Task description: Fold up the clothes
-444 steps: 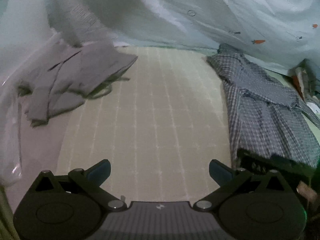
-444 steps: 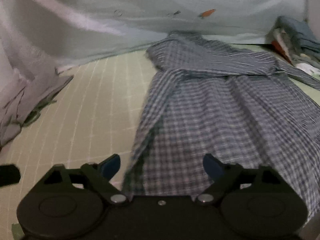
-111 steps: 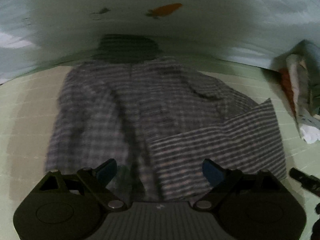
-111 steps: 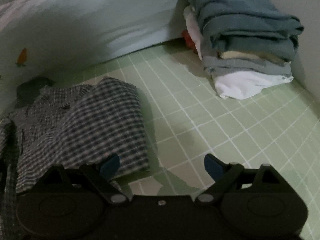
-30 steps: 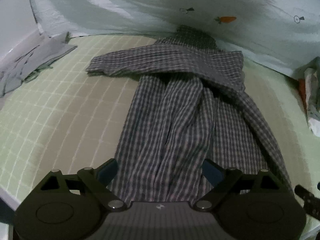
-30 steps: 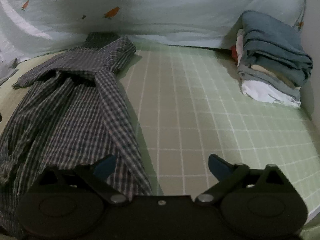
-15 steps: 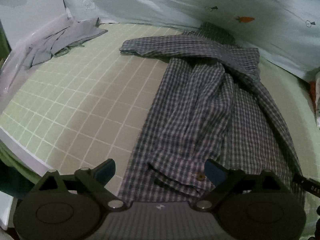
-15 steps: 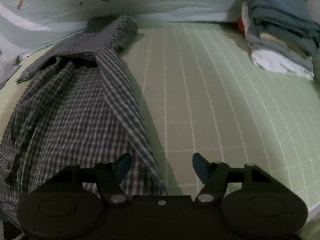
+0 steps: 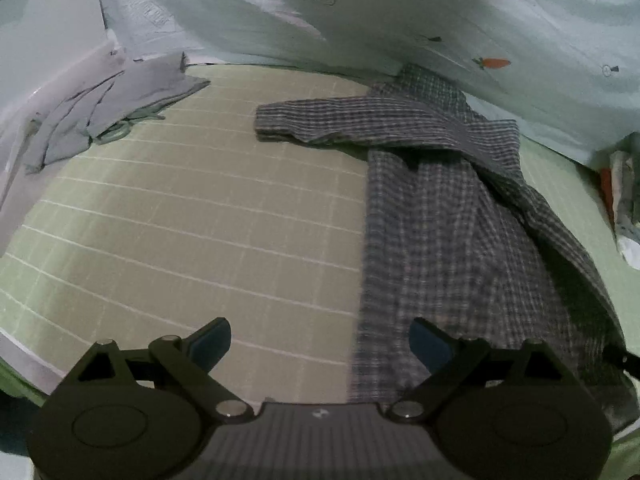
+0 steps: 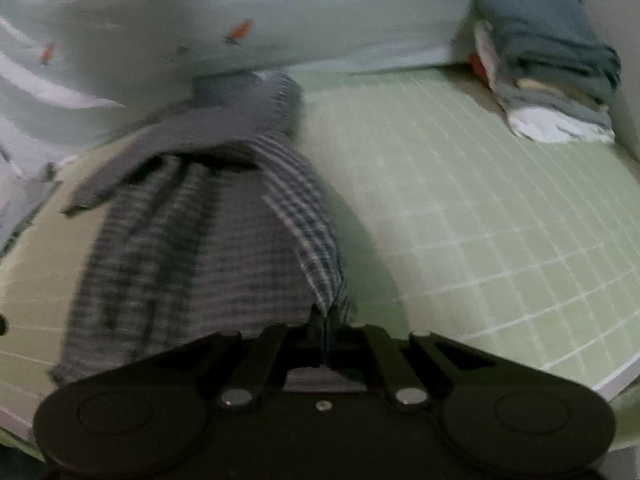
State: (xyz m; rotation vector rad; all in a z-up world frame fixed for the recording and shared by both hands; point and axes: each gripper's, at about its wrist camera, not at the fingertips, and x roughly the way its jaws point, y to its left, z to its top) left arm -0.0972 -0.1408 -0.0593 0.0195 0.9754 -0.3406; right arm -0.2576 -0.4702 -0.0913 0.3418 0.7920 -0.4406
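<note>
A blue-grey plaid shirt (image 9: 452,216) lies lengthwise on the green grid mat, with one sleeve folded across its top toward the left. My left gripper (image 9: 320,342) is open, low over the mat, with the shirt's near left hem just by its right finger. In the right wrist view the same shirt (image 10: 208,240) is blurred. My right gripper (image 10: 326,322) is shut on the shirt's near right hem corner, and the cloth rises into the closed jaws.
A crumpled grey garment (image 9: 108,116) lies at the mat's far left. A stack of folded clothes (image 10: 548,72) stands at the far right corner. A pale carrot-print sheet (image 9: 360,12) backs the mat. The mat's near edge (image 10: 592,380) is close.
My right gripper has closed onto the shirt's hem corner; half a second ago it was open above it. My left gripper has shifted left, so the shirt now lies to its right.
</note>
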